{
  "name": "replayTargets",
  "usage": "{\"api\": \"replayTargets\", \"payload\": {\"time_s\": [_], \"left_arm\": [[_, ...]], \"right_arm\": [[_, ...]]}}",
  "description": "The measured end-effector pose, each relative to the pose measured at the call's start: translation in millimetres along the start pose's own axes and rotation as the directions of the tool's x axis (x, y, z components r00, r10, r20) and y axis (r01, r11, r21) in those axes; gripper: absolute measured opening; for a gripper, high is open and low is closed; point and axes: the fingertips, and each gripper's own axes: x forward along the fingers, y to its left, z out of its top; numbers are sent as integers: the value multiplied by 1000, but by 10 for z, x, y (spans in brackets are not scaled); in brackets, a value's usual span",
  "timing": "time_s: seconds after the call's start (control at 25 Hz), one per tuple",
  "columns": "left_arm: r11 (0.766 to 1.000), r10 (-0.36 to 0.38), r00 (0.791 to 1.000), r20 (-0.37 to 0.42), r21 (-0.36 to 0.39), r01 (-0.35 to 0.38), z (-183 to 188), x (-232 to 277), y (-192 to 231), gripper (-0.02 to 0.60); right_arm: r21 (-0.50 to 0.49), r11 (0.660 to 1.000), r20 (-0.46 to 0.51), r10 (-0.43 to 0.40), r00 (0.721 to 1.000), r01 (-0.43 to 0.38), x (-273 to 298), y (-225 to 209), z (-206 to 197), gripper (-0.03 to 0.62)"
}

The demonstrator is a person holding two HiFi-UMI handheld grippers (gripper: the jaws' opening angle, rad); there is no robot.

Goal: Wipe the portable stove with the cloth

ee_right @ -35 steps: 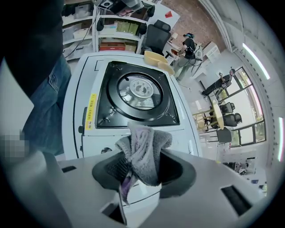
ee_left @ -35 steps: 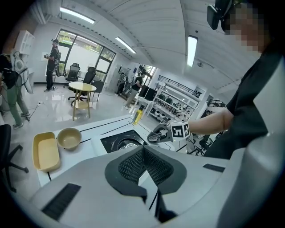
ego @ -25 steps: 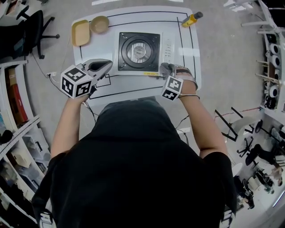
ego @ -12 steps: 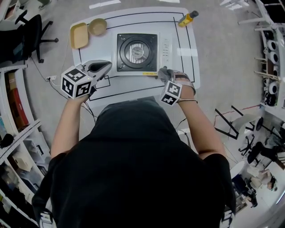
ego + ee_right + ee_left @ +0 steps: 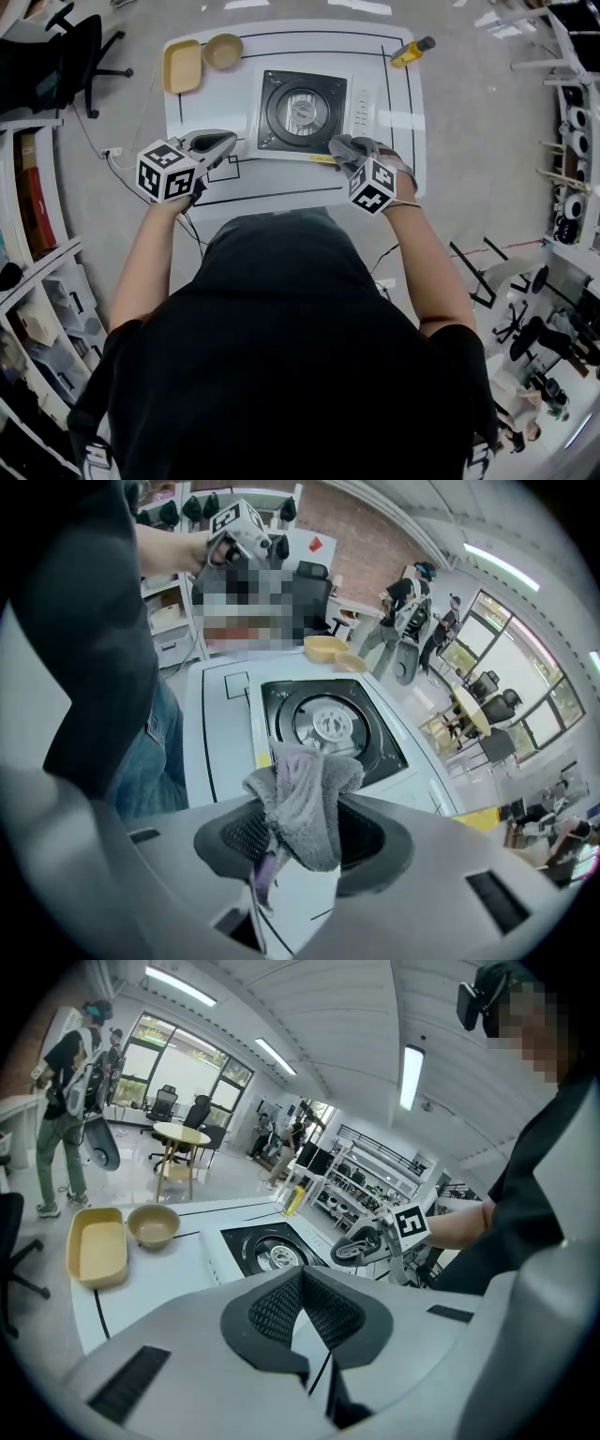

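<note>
The portable stove is white with a black top and a round burner, and it stands mid-table; it also shows in both gripper views. My right gripper is shut on a grey cloth, bunched between its jaws and held just off the stove's near right corner. My left gripper hovers left of the stove's near left corner, jaws together with nothing between them.
A tan tray and a tan bowl sit at the table's far left. A yellow bottle lies at the far right corner. Black lines mark the white table. Shelves and office chairs ring the table.
My right gripper with the cloth has edged up toward the stove's near right corner. The left gripper has barely moved. The head camera has shifted slightly.
</note>
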Motion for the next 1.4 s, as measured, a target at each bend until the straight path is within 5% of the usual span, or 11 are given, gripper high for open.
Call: {"api": "replayTargets", "payload": {"time_s": [0.36,0.84,1.4], "left_arm": [[992,58,998,12,-110,-57,-319,-219,217,23],[983,90,996,24,-163,-85,-504,-362,345,23],[976,100,995,19,-194,-94,-569,-430,467,23]], "right_arm": [[-186,977,0,102,995,-100,436,170,505,198],[-235,955,21,190,982,-180,618,405,935,199],[-121,952,85,291,953,-280,893,495,1621,204]]}}
